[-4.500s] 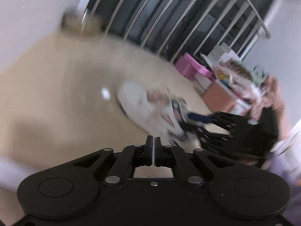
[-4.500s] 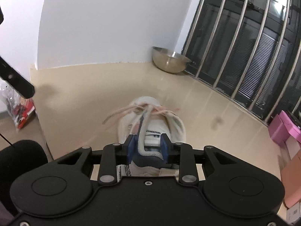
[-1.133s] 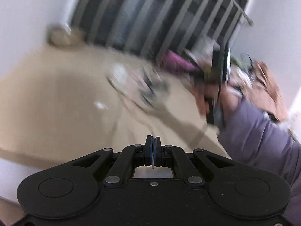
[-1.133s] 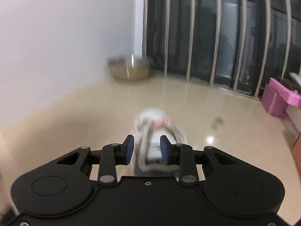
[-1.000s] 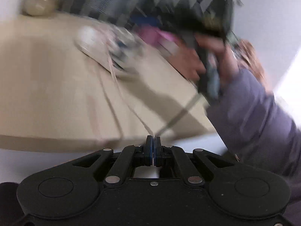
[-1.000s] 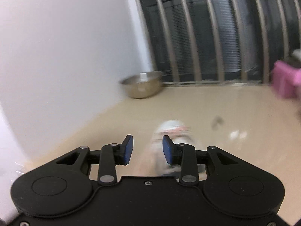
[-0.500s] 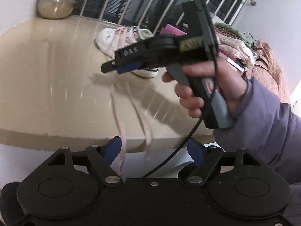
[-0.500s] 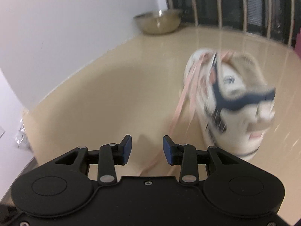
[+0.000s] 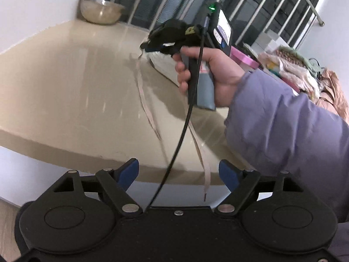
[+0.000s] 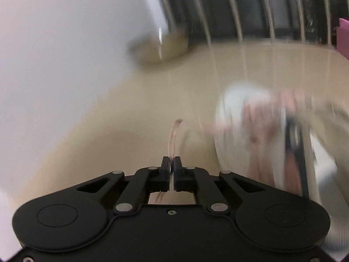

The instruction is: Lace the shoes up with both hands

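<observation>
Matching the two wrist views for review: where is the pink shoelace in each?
Left wrist view: the pink shoelace runs from the right gripper at upper centre down over the table edge.
Right wrist view: it rises at centre from the shut jaws.
Shared landmark: the metal bowl by the wall.

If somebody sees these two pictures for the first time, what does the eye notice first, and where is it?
In the left wrist view, a hand in a lilac sleeve holds the right gripper over the beige table, shut on a pink lace that trails to the table's near edge. The left gripper stands open below, holding nothing. In the blurred right wrist view, the white shoe lies to the right.
</observation>
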The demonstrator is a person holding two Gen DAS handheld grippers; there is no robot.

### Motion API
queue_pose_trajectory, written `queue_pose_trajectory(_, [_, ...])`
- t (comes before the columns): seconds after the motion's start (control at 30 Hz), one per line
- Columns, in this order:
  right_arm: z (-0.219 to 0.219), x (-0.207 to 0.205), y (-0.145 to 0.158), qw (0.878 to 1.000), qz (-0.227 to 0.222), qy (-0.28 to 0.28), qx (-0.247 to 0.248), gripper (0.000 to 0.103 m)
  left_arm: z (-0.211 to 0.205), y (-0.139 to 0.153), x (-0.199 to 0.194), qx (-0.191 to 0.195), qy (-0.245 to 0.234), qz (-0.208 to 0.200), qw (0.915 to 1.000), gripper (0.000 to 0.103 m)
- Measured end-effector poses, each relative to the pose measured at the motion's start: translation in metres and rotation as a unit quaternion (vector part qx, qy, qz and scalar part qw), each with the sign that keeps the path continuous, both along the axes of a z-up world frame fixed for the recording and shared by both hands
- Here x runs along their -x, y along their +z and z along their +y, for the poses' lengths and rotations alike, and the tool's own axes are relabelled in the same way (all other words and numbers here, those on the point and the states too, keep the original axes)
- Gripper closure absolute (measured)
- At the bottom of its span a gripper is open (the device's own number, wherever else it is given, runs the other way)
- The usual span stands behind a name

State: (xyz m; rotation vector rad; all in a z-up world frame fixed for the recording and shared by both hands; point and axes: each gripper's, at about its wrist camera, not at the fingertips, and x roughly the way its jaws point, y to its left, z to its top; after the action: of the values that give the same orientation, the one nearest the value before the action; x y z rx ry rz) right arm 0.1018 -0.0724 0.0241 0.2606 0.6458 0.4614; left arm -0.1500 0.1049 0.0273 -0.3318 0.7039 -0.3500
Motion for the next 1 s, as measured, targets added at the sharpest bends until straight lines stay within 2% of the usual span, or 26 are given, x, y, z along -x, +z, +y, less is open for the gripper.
queue_pose_trajectory(0.03, [-0.002, -0.006, 0.005, 1.000, -0.001, 0.003, -0.017, 0.091, 0.002, 0.000, 0.001, 0.002, 0.006, -0.001, 1.0000, 0.023])
queue_pose_trajectory(0.1, [-0.004, -0.013, 0.014, 0.999, 0.007, 0.028, -0.029, 0.072, 0.006, 0.000, 0.001, 0.009, 0.017, 0.000, 0.9998, 0.023])
queue_pose_trajectory(0.13, [-0.005, -0.012, 0.018, 0.999, 0.017, 0.041, -0.021, 0.057, 0.009, 0.000, 0.001, 0.012, 0.024, -0.002, 0.9996, 0.023])
queue_pose_trajectory(0.17, [-0.006, -0.010, 0.021, 0.998, 0.029, 0.054, -0.008, 0.054, 0.011, 0.001, 0.002, 0.015, 0.034, -0.007, 0.9993, 0.023])
queue_pose_trajectory(0.27, [-0.011, 0.024, 0.025, 0.992, 0.047, 0.106, 0.054, 0.054, 0.024, 0.009, 0.005, 0.031, 0.060, -0.028, 0.9973, 0.023])
queue_pose_trajectory(0.37, [-0.017, 0.084, 0.021, 0.980, 0.033, 0.157, 0.120, 0.055, 0.042, 0.018, 0.004, 0.039, 0.070, -0.050, 0.9955, 0.023])
queue_pose_trajectory(0.4, [-0.019, 0.104, 0.018, 0.976, 0.024, 0.171, 0.131, 0.057, 0.047, 0.022, 0.001, 0.041, 0.064, -0.056, 0.9955, 0.023])
queue_pose_trajectory(0.47, [-0.021, 0.140, 0.014, 0.973, 0.009, 0.188, 0.133, 0.070, 0.053, 0.031, -0.005, 0.036, 0.051, -0.074, 0.9953, 0.023])
queue_pose_trajectory(0.5, [-0.019, 0.148, 0.011, 0.972, 0.011, 0.192, 0.131, 0.071, 0.055, 0.036, -0.007, 0.026, 0.043, -0.086, 0.9950, 0.024])
queue_pose_trajectory(0.6, [-0.011, 0.161, 0.003, 0.971, 0.013, 0.195, 0.139, 0.076, 0.048, 0.053, -0.014, -0.038, 0.015, -0.132, 0.9904, 0.024])
queue_pose_trajectory(0.63, [-0.007, 0.161, 0.002, 0.970, 0.005, 0.188, 0.154, 0.084, 0.044, 0.057, -0.016, -0.061, 0.004, -0.149, 0.9870, 0.024])
queue_pose_trajectory(0.67, [-0.003, 0.161, 0.001, 0.969, -0.003, 0.181, 0.169, 0.092, 0.041, 0.061, -0.017, -0.080, -0.010, -0.166, 0.9829, 0.024])
queue_pose_trajectory(0.73, [-0.002, 0.157, 0.000, 0.966, -0.014, 0.181, 0.183, 0.102, 0.032, 0.063, -0.019, -0.111, -0.039, -0.198, 0.9732, 0.024])
queue_pose_trajectory(0.8, [-0.006, 0.154, 0.002, 0.964, -0.016, 0.184, 0.194, 0.103, 0.018, 0.062, -0.023, -0.151, -0.074, -0.222, 0.9605, 0.024])
queue_pose_trajectory(0.9, [-0.028, 0.164, 0.021, 0.959, -0.024, 0.204, 0.194, 0.103, -0.014, 0.054, -0.034, -0.237, -0.135, -0.243, 0.9308, 0.024])
queue_pose_trajectory(0.97, [-0.048, 0.177, 0.042, 0.951, -0.049, 0.245, 0.180, 0.103, -0.036, 0.046, -0.036, -0.288, -0.184, -0.253, 0.9051, 0.024])
queue_pose_trajectory(1.0, [-0.056, 0.185, 0.053, 0.947, -0.058, 0.263, 0.173, 0.103, -0.047, 0.043, -0.035, -0.301, -0.212, -0.263, 0.8918, 0.024])
